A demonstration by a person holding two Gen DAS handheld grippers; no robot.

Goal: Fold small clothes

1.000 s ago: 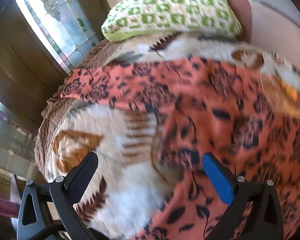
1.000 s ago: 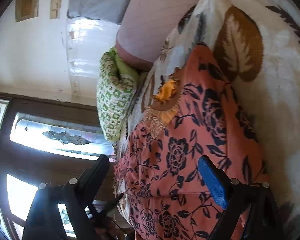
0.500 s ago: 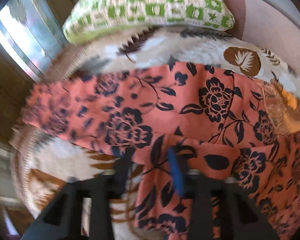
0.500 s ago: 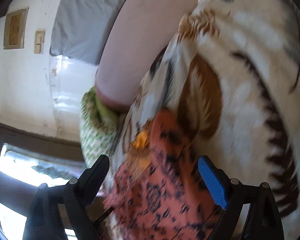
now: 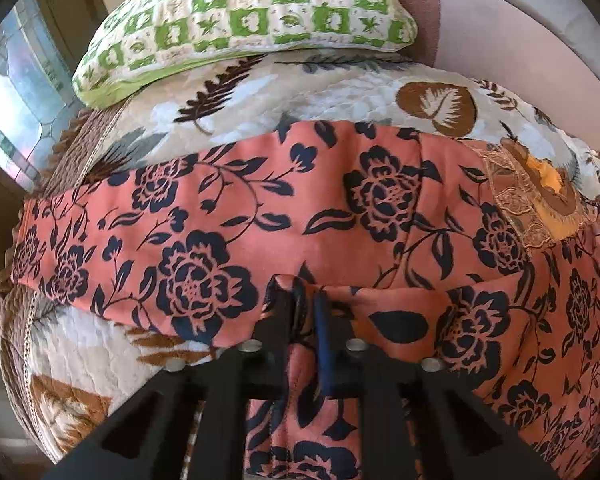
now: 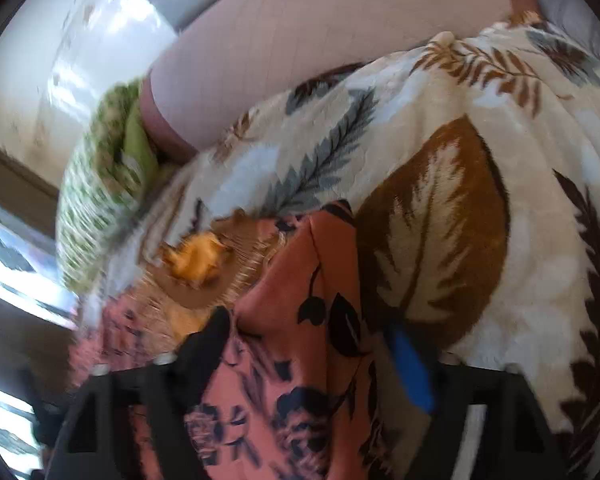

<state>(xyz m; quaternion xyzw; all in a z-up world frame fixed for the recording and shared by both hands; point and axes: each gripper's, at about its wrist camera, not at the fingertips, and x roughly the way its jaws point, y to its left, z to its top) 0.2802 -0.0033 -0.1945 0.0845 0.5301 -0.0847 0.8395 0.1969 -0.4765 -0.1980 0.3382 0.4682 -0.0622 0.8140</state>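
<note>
A cream quilted bedcover printed with brown and grey leaves (image 5: 340,92) is spread over the whole work surface. At its far edge lie a dusty-pink bolster (image 6: 320,40) and a green-and-white checked cushion (image 5: 244,12). The coral-orange garment with a dark navy flower print (image 5: 260,216) lies flat across the bedcover; its lace-trimmed neckline with an orange lining (image 5: 540,192) is seen toward the right in the left wrist view.

The near part of the garment is cut off by the frame and covered by both tools. The right wrist view is blurred by motion, so contact at the pads cannot be confirmed there.

The left gripper (image 5: 304,312) is pressed almost together, and a raised fold of the garment's near edge is pinched between its fingers; its jaws are closing. The right gripper (image 6: 312,344) is held partly spread, its jaws are closing, and a corner of the garment beside the neckline lies between them.

Compared with one second earlier, the left jaws, then wide apart above the cloth, are now clamped on it, and the right tool is now positioned at the neckline end.
</note>
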